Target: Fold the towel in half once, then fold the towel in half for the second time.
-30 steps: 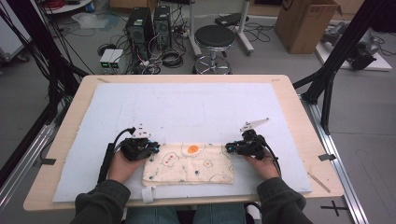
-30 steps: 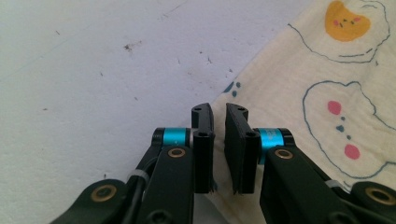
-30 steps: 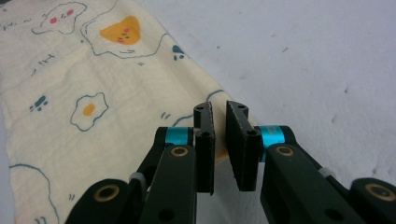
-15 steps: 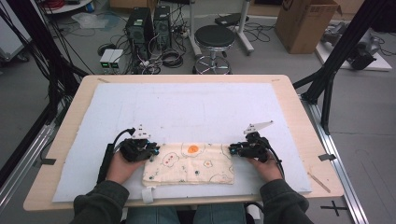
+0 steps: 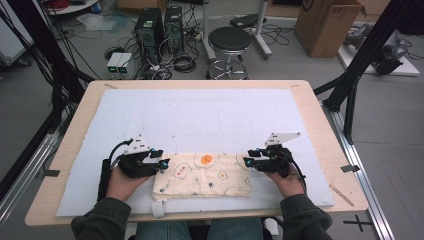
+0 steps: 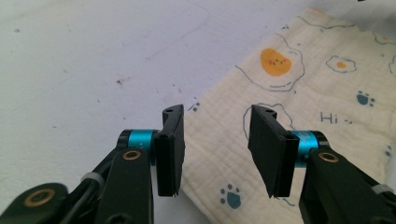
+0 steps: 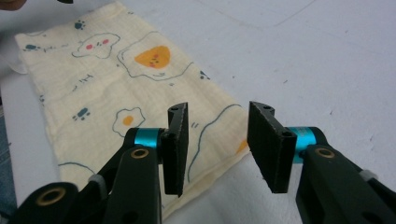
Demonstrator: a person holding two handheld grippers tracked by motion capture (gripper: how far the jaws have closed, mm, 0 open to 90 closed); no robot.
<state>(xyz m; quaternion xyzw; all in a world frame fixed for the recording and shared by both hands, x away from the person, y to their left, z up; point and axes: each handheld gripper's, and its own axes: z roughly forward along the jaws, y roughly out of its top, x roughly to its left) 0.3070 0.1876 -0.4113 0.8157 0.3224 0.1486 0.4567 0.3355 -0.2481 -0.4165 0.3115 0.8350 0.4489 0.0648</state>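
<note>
Both grippers, left (image 5: 161, 164) and right (image 5: 248, 162), fingers just opening, nothing between: lift clear of the folded cloth (image 5: 202, 175) without dragging its ends.

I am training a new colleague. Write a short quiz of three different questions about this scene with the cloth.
1. True or false: the left gripper is clamped on the cloth.
2. What does the cloth lie on? A) bare wood B) white mat C) the stool
3. What is printed on the cloth?

Key:
1. False; its jaws have just been opening and hold nothing.
2. B, the white mat.
3. Fried eggs, paw prints.
</note>
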